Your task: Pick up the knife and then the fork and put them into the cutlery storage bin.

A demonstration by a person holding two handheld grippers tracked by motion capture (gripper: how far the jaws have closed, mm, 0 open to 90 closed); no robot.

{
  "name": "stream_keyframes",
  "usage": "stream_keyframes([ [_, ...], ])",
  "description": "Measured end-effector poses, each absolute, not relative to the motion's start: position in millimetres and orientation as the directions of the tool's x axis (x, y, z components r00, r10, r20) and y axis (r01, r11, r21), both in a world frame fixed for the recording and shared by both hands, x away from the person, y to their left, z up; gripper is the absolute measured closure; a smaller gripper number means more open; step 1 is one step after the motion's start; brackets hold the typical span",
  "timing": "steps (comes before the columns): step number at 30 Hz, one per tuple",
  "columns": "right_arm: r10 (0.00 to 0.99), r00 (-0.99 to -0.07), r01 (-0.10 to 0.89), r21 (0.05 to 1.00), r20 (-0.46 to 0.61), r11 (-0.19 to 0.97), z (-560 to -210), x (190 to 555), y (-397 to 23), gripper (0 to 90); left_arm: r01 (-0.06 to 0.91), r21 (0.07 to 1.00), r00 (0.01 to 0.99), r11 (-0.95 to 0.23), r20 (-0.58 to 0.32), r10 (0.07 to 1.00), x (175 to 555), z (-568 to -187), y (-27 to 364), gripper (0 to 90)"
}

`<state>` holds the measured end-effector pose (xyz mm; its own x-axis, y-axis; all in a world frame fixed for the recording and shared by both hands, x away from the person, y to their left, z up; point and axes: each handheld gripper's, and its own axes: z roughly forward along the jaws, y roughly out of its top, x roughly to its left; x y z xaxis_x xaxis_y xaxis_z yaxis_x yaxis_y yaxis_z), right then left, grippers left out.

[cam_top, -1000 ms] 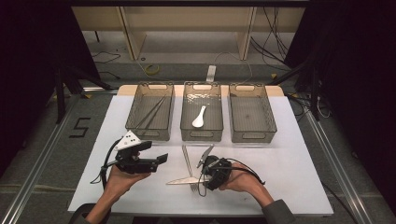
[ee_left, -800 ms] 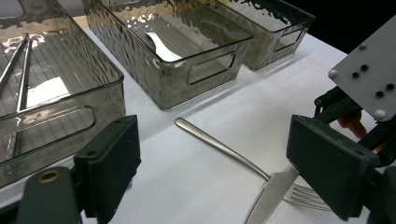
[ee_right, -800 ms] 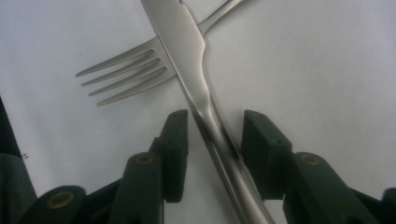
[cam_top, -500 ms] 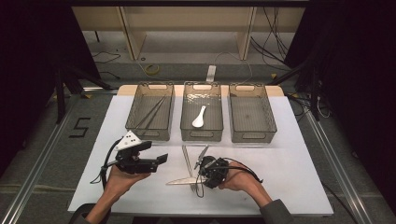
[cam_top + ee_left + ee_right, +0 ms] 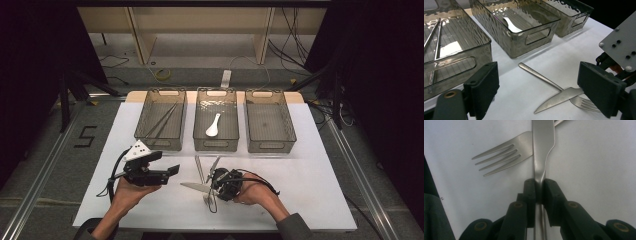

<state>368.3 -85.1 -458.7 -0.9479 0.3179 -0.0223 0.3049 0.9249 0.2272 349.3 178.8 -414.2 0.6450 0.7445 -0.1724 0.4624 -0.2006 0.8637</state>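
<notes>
On the white table (image 5: 310, 200), three bins (image 5: 216, 125) line the far side. My left gripper (image 5: 165, 172) hovers with jaws wide, holding nothing. My right gripper (image 5: 538, 191), jaws just closing, clamps the knife (image 5: 543, 142) by its neck; its blade lies across the fork (image 5: 504, 151).

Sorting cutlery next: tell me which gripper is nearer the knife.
Right. The right gripper is clamped on the knife; the left gripper hangs open beside its blade tip, apart.
</notes>
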Motion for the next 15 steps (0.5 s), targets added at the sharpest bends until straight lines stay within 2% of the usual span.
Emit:
stream_keyframes([
  [10, 0.335, -0.942, 0.327, 0.248, 0.008, 0.912, -457.2, 372.4, -88.0, 80.8, 0.464, 0.864, 0.639, -0.193, -0.176, 0.749, 350.1, -413.9, 180.7, 17.0],
  [15, 0.355, -0.935, 0.342, 0.303, 0.011, 0.890, -453.8, 376.4, -92.4, 80.8, 0.464, 0.866, 0.634, -0.186, -0.178, 0.753, 350.4, -413.4, 182.3, 17.0],
])
